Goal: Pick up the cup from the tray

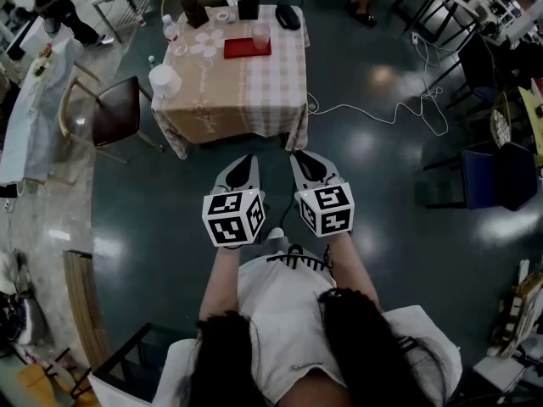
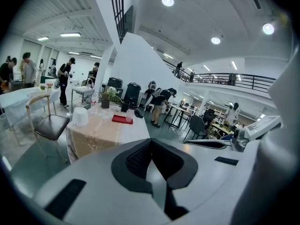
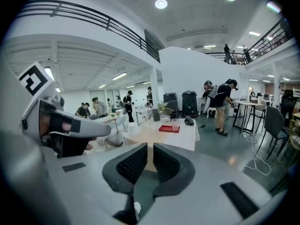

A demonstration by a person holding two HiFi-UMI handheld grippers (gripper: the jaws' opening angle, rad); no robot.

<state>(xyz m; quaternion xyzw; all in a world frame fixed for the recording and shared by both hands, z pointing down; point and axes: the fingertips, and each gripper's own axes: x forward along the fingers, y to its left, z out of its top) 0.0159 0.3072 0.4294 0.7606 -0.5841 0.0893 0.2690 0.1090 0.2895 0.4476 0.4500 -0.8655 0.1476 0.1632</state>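
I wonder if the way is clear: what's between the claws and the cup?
Head view: only bare dark floor, then the front part of the cloth-covered table before the cup.

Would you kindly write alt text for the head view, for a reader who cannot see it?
A person stands on a dark floor holding the left hand-held gripper and the right hand-held gripper side by side, both shut and empty, pointed at a cloth-covered table ahead. On it a cup stands on a red tray.
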